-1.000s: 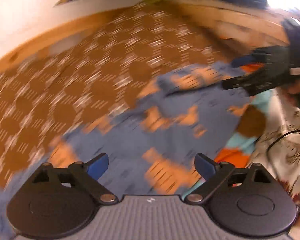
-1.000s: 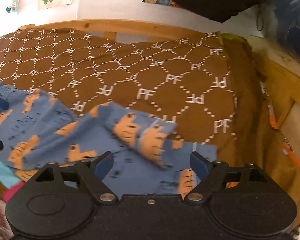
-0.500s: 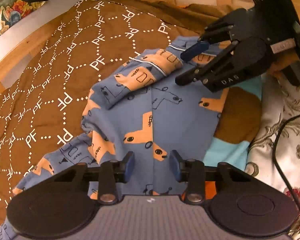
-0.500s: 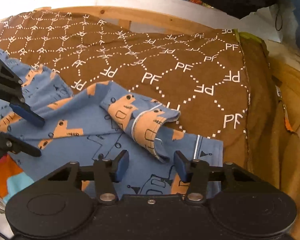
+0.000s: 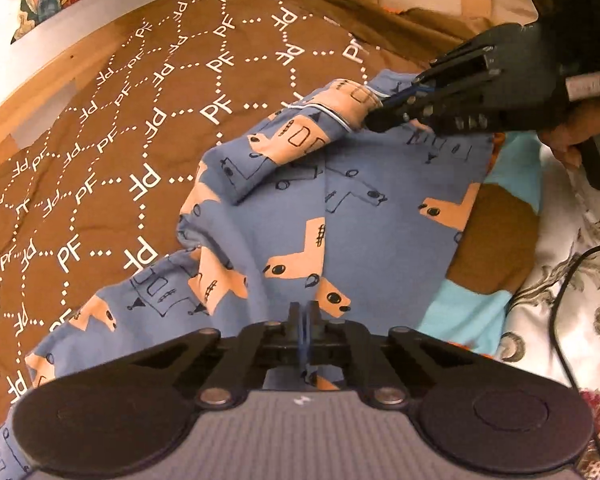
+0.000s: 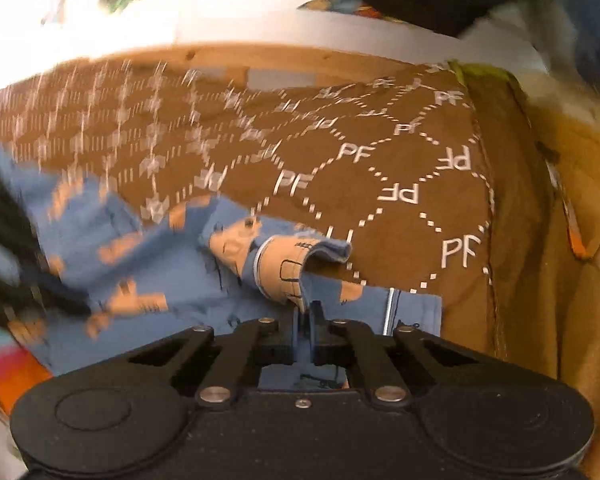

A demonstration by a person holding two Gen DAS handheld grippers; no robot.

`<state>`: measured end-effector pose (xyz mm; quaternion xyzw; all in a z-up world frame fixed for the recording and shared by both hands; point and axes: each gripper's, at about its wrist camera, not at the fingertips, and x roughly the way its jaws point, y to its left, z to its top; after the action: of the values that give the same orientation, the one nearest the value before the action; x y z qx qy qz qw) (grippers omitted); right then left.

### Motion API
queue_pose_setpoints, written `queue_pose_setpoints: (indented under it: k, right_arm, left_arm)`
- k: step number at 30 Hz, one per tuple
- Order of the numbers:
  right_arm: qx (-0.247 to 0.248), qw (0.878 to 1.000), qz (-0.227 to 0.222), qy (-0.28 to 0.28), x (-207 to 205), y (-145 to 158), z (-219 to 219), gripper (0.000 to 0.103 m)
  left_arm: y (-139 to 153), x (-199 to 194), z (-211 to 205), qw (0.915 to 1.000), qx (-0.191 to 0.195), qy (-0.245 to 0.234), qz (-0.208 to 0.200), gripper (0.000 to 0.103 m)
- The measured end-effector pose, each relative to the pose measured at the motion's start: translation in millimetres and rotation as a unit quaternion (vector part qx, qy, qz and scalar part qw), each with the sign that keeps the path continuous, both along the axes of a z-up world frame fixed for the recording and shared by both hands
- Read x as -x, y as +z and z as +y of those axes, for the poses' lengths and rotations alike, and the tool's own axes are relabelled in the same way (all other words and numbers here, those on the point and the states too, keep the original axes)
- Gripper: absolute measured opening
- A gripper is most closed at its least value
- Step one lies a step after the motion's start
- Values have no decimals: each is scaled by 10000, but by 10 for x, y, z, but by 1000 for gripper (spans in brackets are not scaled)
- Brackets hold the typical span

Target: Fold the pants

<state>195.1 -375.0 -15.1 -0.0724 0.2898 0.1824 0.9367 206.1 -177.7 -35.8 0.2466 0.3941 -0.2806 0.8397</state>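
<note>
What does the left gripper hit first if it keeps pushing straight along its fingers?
Left gripper is already shut on the blue pants with orange print; straight on means more of that cloth, then probably the brown patterned bedspread beneath.

Blue pants (image 5: 352,208) with orange vehicle prints, brown bedcover (image 5: 112,160) with white dotted PF lattice

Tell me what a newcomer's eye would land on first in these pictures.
First, the blue pants printed with orange vehicles, lying rumpled across the brown bedspread with its white dotted PF pattern. Next, the left gripper at the bottom of its own view and the right gripper at upper right, each having just closed and now pinching an edge of the pants.
</note>
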Motion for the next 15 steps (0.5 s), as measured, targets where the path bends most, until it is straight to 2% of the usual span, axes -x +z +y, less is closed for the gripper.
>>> queue_pose_setpoints:
  k: [3,7,9,11,13,15]
  right_arm:
    - [-688,9971,188,-254,2,204,-192,4]
    - [-1463,9861,445,-651,158,449,-514,3]
    - [-1542,9829,587,-822,265,515,-640,3]
    - [-1282,9836,705,-1050,385,529,-712,3]
    - [-1028,9826,877,-1276,527,446,-781,3]
    - [-1049,9791,1021,-1412,625,324,-840,3]
  left_arm:
    - [102,8,65,9997,222,-1,45,0]
    - [243,6,133,9984,531,-42,187,0]
    - [277,31,142,9978,591,-143,249,0]
    - [270,56,133,9971,624,-278,350,0]
    - [233,102,96,9963,556,-496,430,0]
    - [168,148,61,9950,410,-741,528,0]
